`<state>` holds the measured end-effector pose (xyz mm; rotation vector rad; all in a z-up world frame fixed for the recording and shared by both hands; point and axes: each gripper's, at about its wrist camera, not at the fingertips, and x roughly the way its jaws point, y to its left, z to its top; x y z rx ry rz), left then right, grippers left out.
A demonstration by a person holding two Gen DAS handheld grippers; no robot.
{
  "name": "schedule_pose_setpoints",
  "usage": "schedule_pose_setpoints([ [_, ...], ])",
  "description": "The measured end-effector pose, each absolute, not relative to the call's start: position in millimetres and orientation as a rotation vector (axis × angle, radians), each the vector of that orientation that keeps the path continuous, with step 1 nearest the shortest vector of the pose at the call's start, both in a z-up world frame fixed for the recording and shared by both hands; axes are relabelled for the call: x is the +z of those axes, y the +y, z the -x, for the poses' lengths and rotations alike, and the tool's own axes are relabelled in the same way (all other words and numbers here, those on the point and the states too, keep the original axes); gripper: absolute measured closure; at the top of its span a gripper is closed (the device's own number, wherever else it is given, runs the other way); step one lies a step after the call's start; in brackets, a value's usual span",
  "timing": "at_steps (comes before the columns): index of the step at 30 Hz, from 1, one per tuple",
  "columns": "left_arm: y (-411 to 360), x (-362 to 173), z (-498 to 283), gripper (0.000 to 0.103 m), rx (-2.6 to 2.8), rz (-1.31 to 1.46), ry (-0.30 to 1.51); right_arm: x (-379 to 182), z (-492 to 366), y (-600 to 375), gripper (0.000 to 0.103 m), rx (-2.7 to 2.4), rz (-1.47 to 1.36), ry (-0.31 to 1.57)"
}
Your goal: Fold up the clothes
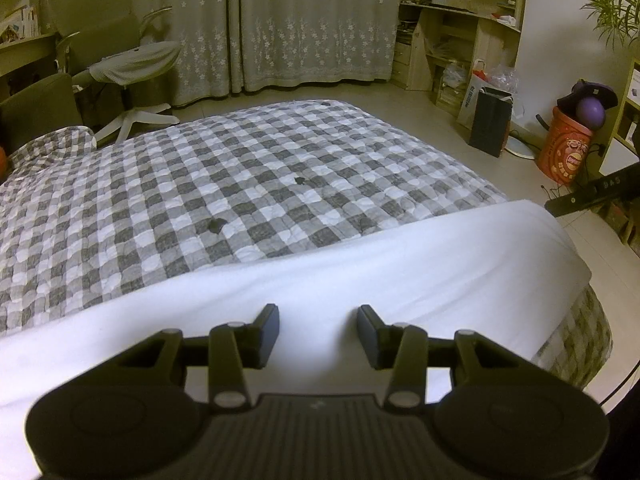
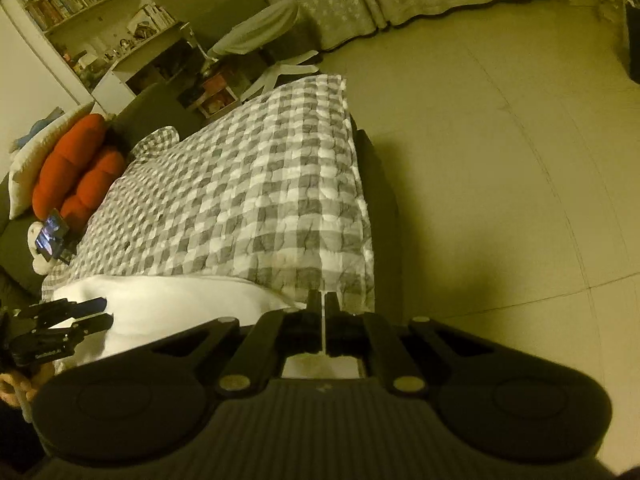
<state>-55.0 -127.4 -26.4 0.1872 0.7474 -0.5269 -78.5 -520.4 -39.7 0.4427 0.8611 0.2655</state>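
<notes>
1. White garment (image 1: 360, 264) lies flat across the near edge of the bed (image 1: 240, 184), over the grey/white checked quilt; in the left wrist view it fills the band from 9 to 3 o'clock, just ahead of the tool.
2. Left tool (image 1: 318, 326): jaws partly open with a clear gap, white cloth showing under and between the fingers (image 1: 267, 330). Pads aren't pressing on anything; whether the tips touch the fabric I can't tell.
3. Right tool (image 2: 323, 312): jaws nearly together, a thin white strip of the garment (image 2: 168, 304) pinched between them at the bed's corner. In the right wrist view the cloth spreads from the tool toward 9 o'clock.
4. Same view, at 8 o'clock: the left tool (image 2: 96, 314) sits at the garment's other end, with part of a person's hand (image 2: 16, 388) just below it.
5. Red cushions (image 2: 80, 168) at 10 o'clock by the head of the bed; a lit phone screen (image 2: 50, 236) just below them.
6. Left wrist view: office chair (image 1: 120, 60) at 11 o'clock, flowered curtain (image 1: 300, 20) at 12, shelves (image 1: 460, 28) at 1, dark paper bag (image 1: 490, 124) and orange bin (image 1: 564, 148) on the floor at 2.
</notes>
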Motion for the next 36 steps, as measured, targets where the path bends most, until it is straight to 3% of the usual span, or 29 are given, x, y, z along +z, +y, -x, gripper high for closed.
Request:
schedule_pose_setpoints([
  [2,-127.0,-26.3,55.2,0.059,-0.527,-0.187,0.747,-46.8,76.4,-525.8,0.088,0.259,-0.481,0.886],
  [10,-127.3,-25.2,57.0,0.059,-0.517,-0.185,0.753,-49.3,84.7,-541.3,0.086,0.325,-0.549,0.873],
  [12,-127.5,-25.5,56.8,0.059,-0.516,-0.186,0.753,-47.9,85.7,-540.8,0.070,0.345,-0.556,0.865],
  [14,-127.5,-25.6,56.8,0.059,-0.516,-0.186,0.754,-48.7,84.5,-535.5,0.068,0.353,-0.533,0.880],
  [17,-127.3,-25.4,56.8,0.059,-0.517,-0.187,0.754,-53.1,81.0,-526.4,0.068,0.370,-0.509,0.913],
  [19,-127.3,-25.3,57.0,0.059,-0.517,-0.189,0.752,-54.0,78.9,-522.1,0.079,0.376,-0.490,0.915],
  [20,-127.2,-25.3,57.0,0.059,-0.517,-0.190,0.752,-53.2,78.7,-520.6,0.095,0.375,-0.479,0.911],
  [29,-125.8,-25.4,56.6,0.059,-0.520,-0.187,0.753,-29.7,94.5,-523.5,0.098,0.258,-0.377,0.778],
  [36,-125.8,-25.5,57.3,0.059,-0.521,-0.186,0.751,-47.9,78.5,-503.7,0.097,0.222,-0.271,0.873],
])
